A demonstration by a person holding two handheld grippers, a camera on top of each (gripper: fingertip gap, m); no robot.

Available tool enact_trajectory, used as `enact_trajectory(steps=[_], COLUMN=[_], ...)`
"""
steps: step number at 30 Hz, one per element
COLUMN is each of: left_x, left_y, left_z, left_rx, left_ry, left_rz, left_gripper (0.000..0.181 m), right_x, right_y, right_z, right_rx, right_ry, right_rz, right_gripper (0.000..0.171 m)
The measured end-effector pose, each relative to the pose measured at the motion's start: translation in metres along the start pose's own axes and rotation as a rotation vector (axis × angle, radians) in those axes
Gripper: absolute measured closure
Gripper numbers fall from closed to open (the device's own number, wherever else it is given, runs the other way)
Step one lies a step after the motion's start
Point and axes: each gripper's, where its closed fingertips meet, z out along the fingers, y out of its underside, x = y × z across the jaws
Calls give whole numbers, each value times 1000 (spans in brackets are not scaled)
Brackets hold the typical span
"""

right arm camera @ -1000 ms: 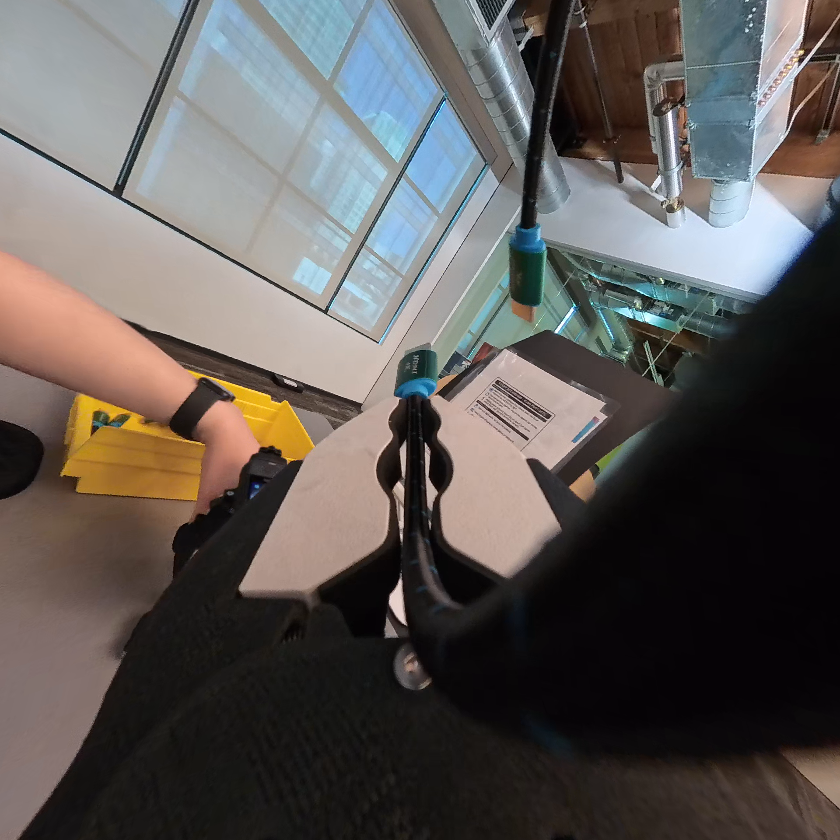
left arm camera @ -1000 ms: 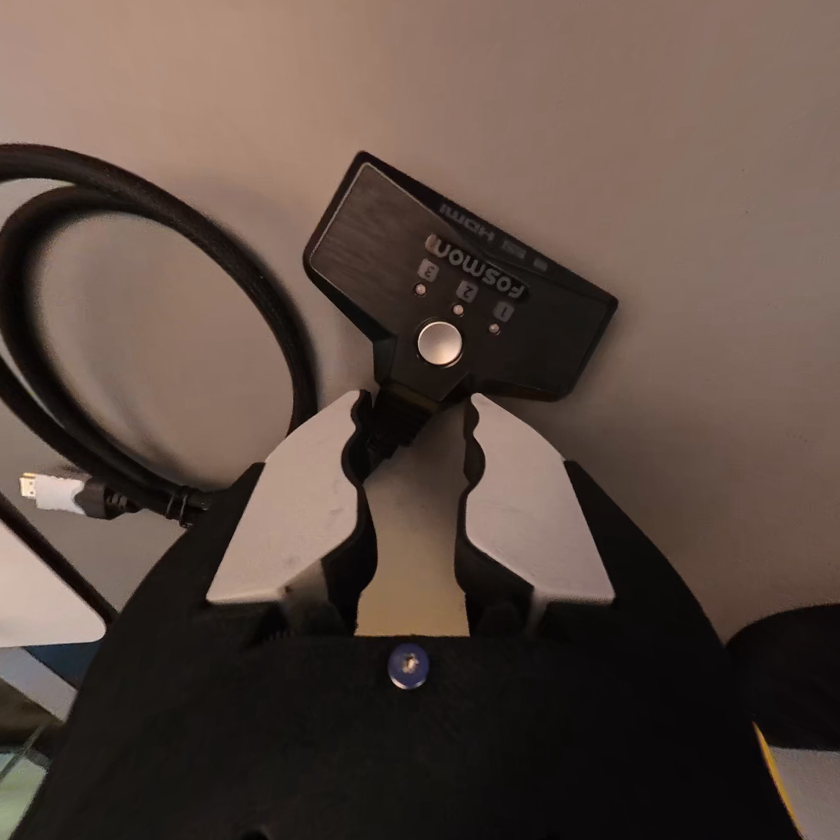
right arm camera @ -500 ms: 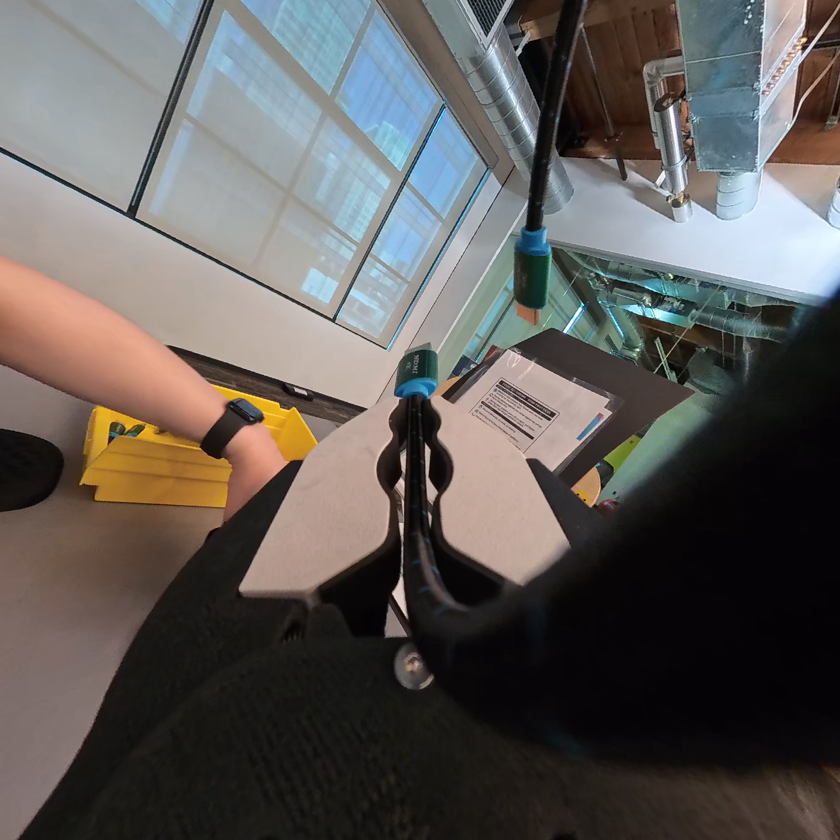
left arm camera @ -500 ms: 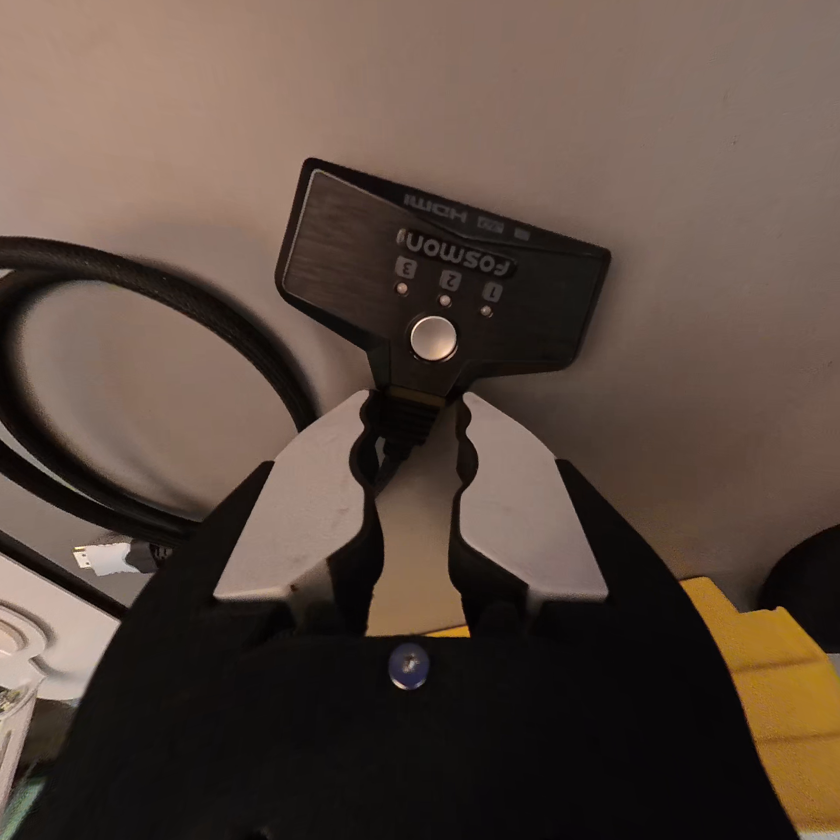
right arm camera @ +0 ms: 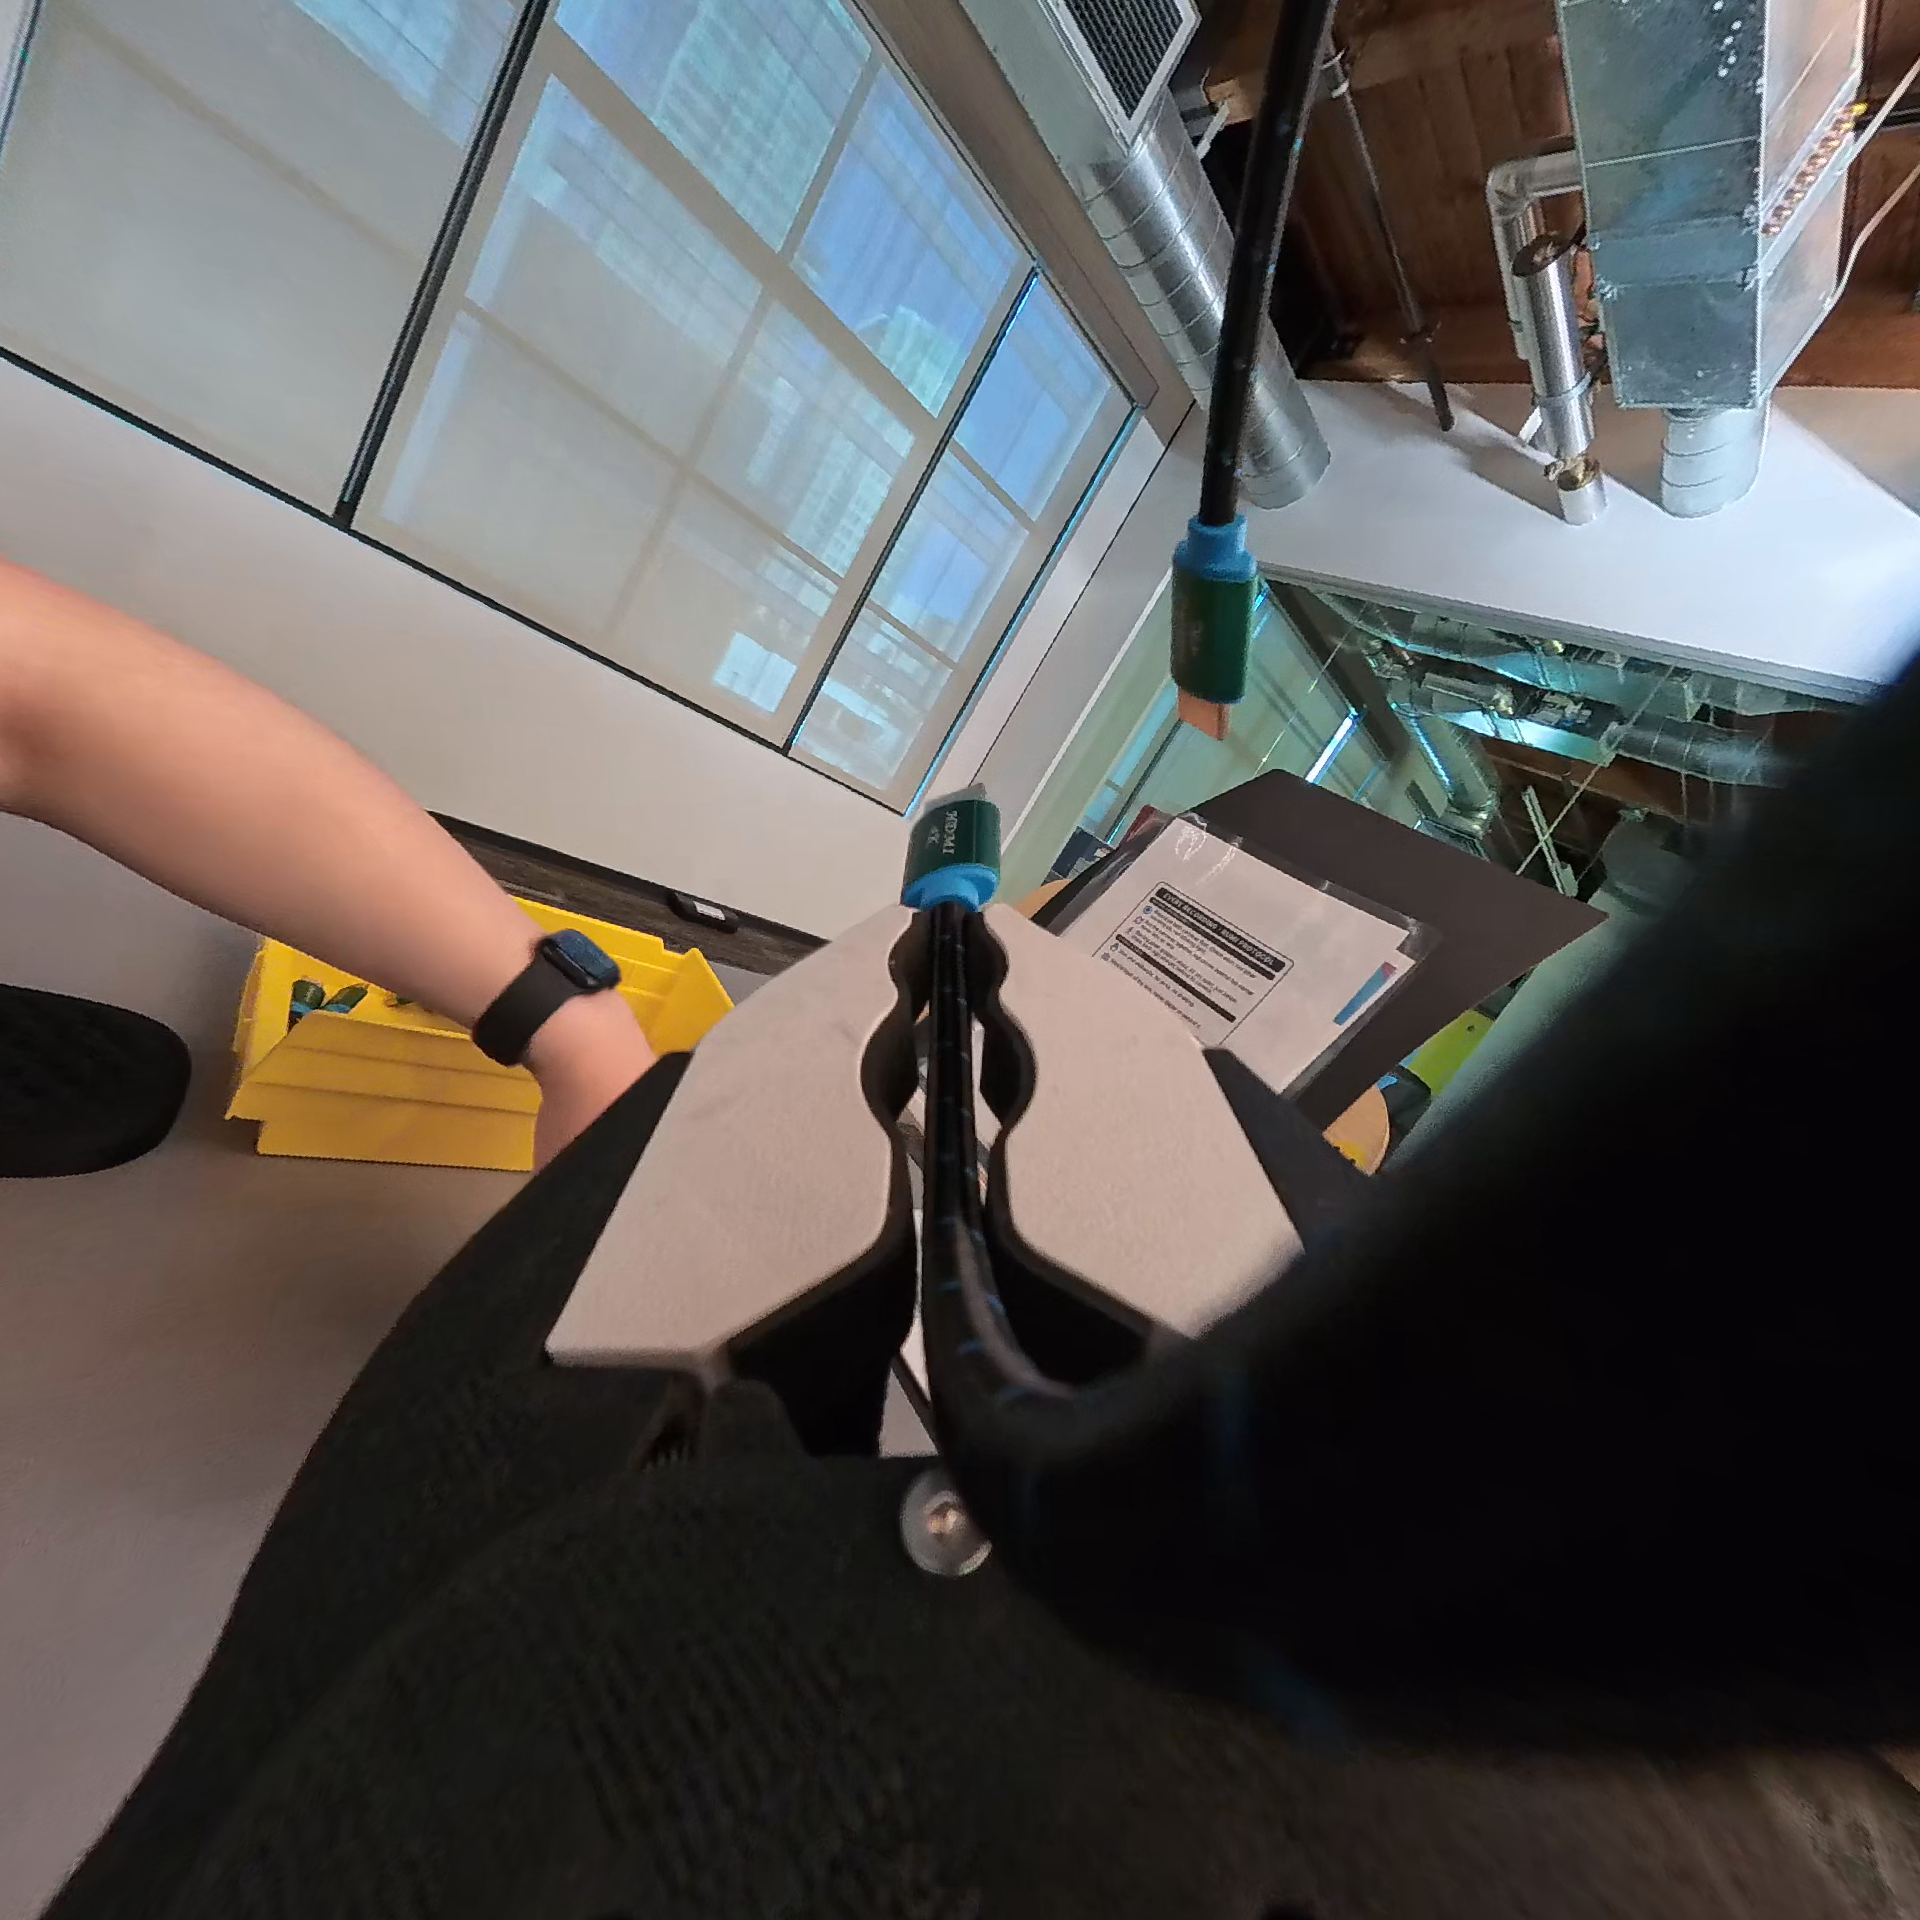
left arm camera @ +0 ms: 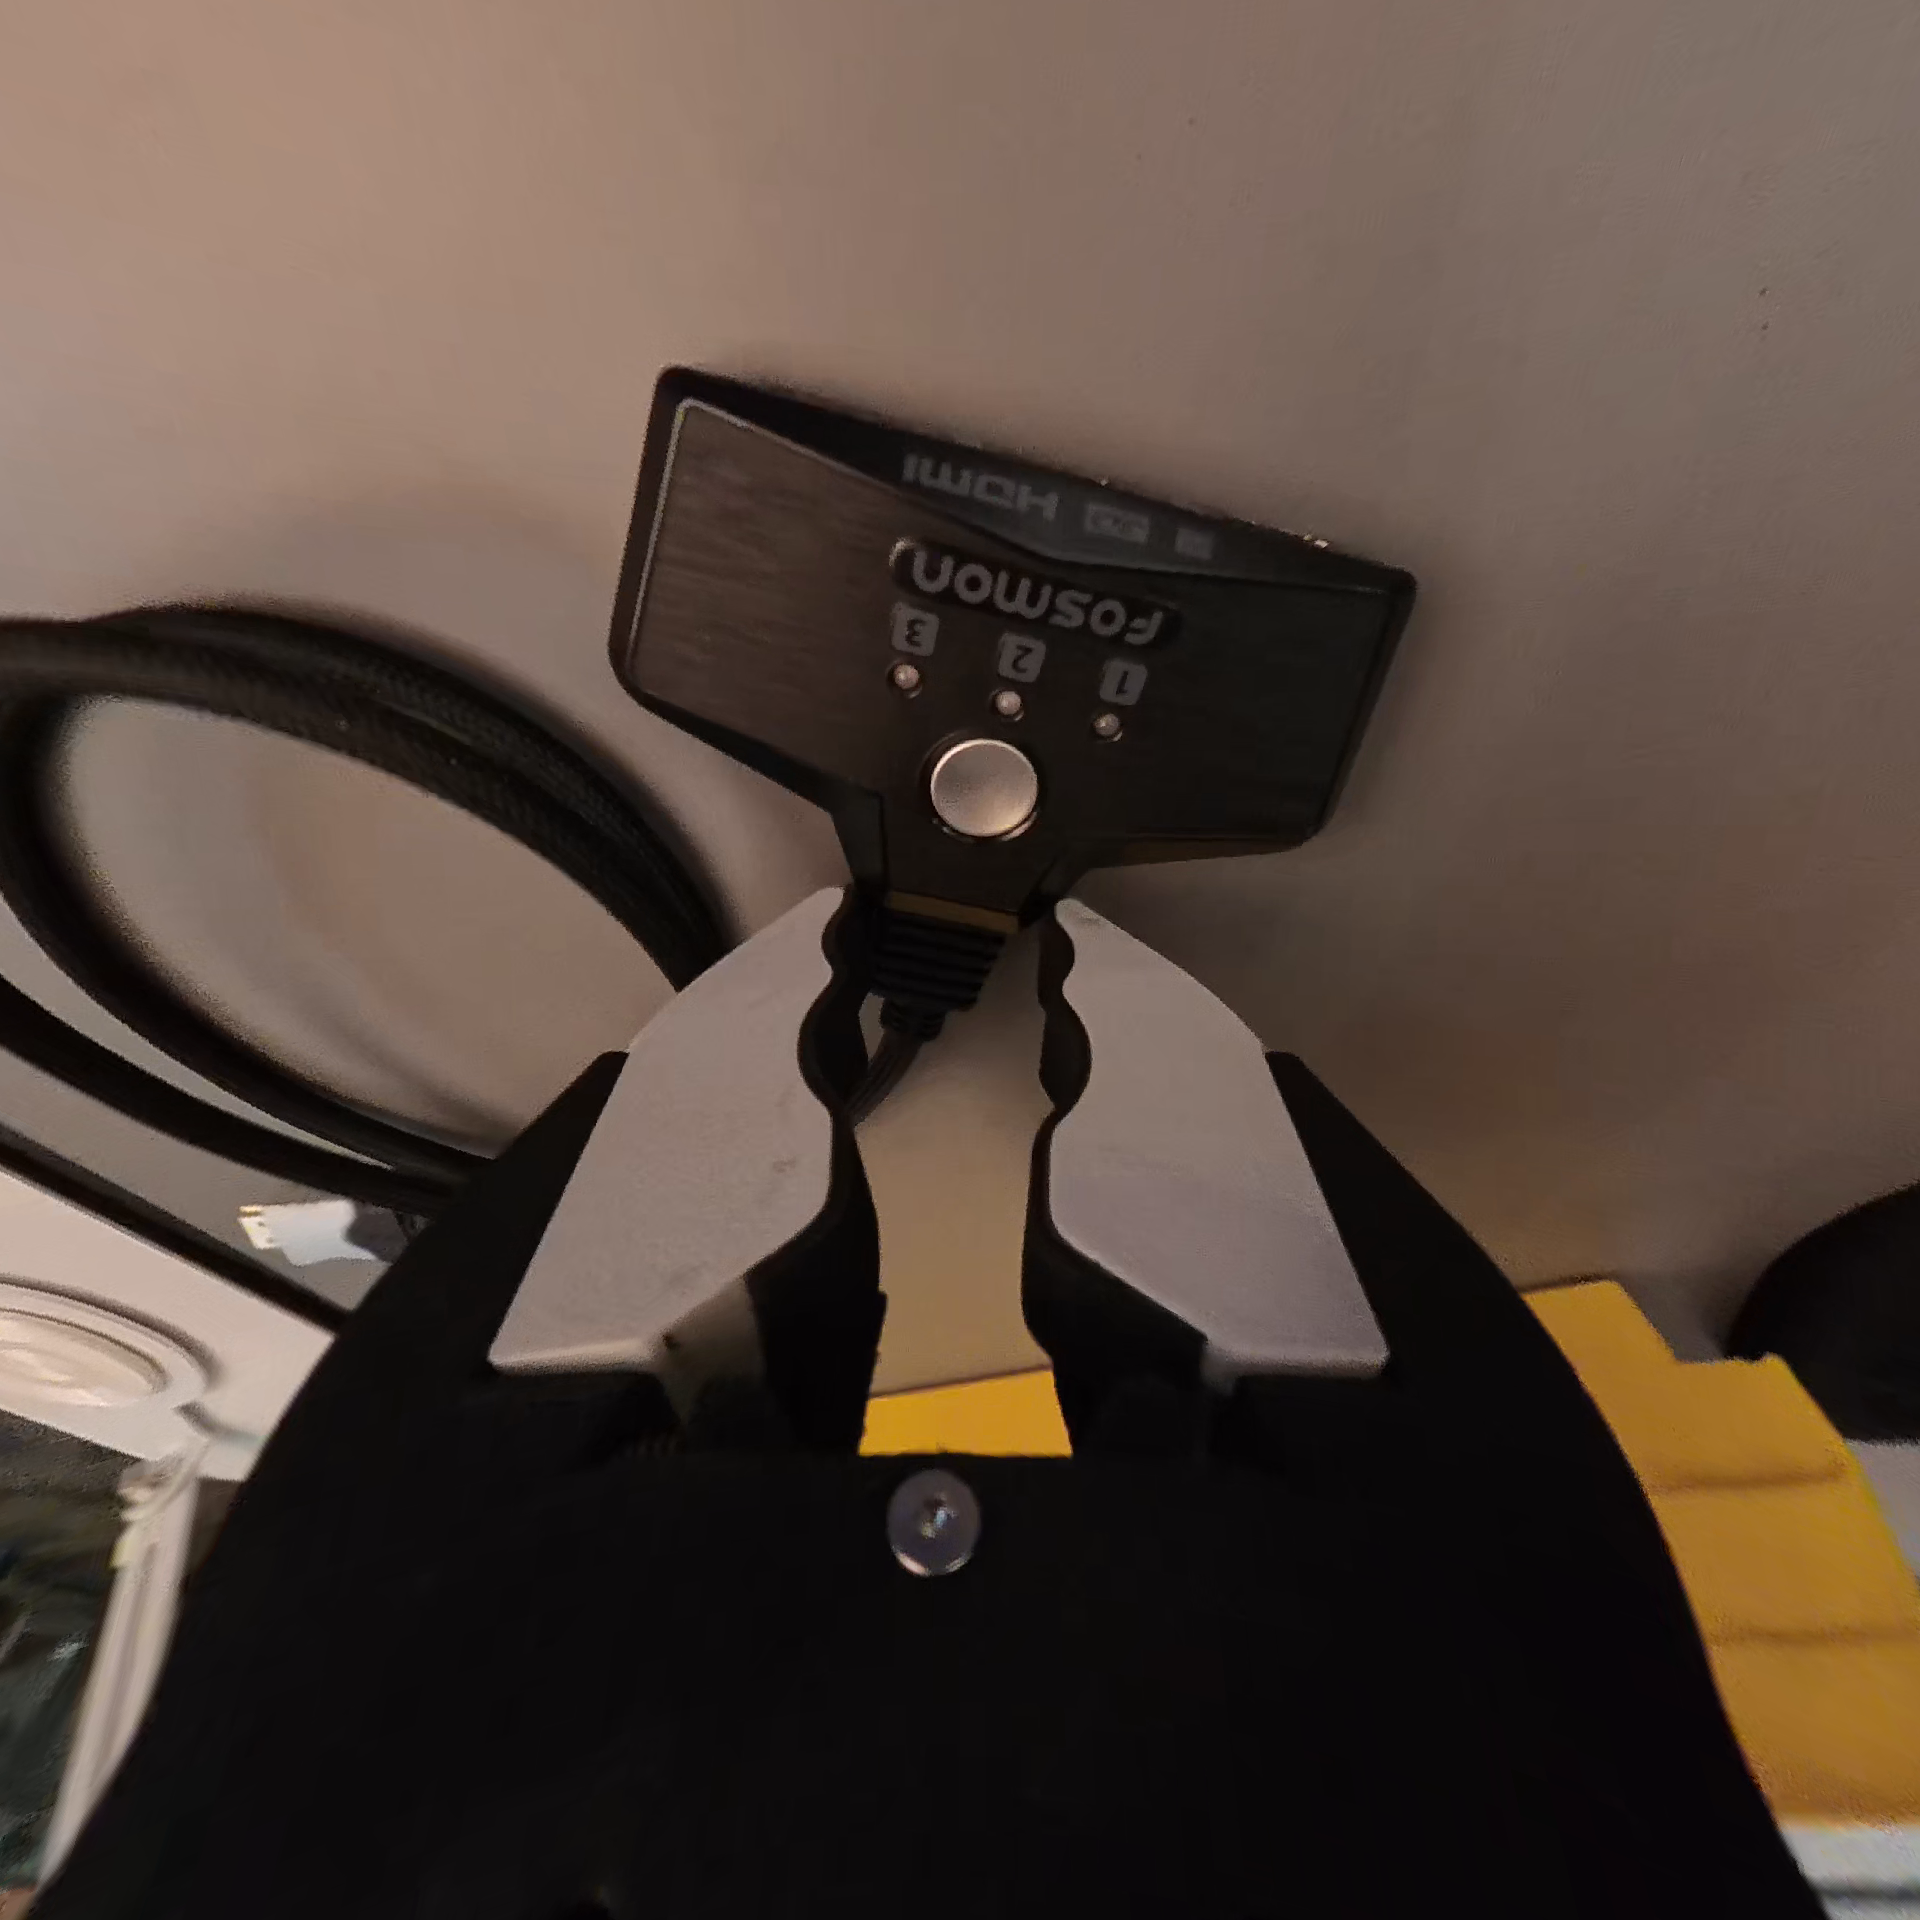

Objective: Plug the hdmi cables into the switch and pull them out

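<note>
The switch had a brushed dark metal-look face and a shiny round button. At nine o'clock, a matt braided cable. The table looked smooth, matt; the fingers pale matt plastic.

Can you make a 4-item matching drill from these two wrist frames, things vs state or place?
Things:
1. switch
2. left gripper
3. right gripper
4. second green plug

States:
A. hangs free in the air
B. shut on a black cable just behind a green plug
C. lies flat on the grey table
D. jaws apart, either side of the switch's cable stub

Pairs: 1-C, 2-D, 3-B, 4-A
</note>
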Motion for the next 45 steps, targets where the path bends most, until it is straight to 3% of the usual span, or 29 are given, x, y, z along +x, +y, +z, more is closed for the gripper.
enact_trajectory(steps=[4, 8, 13, 20, 25, 29, 31, 34, 40, 45], left_x=[3, 10, 14, 11, 18, 29, 39, 55, 52, 49], left_y=[-4, -35, -52, -74, -72, -57, -48, -35, -10, 3], left_z=[-4, -26, -38, -100, -143, -174, -180, -179, -180, -171], left_rx=[89, 291, 431, 861, 1048, 1102, 1091, 1085, 1119, 1049], left_ry=[-66, -79, -107, -225, -362, -421, -427, -447, -445, -454], left_rz=[-78, -199, -273, -358, -320, -280, -249, -184, -244, -270], left_gripper=[155, 159, 159, 159, 159, 159, 159, 159, 159, 159], right_x=[2, 7, 12, 15, 9, -1, 7, 10, -21, -42], right_y=[-4, -9, -11, -6, 8, 17, 27, 48, 91, 98], right_z=[-4, -10, -16, -17, -12, -6, -2, 7, 34, 42], right_rx=[16, 40, 57, 33, -62, -114, -165, -244, -275, -285], right_ry=[7, 21, 33, 40, -16, -77, -20, 9, -184, -300], right_rz=[-2, 4, 25, 31, 70, 105, 127, 307, 756, 750], right_gripper=[164, 164, 164, 164, 164, 164, 164, 164, 164, 165])
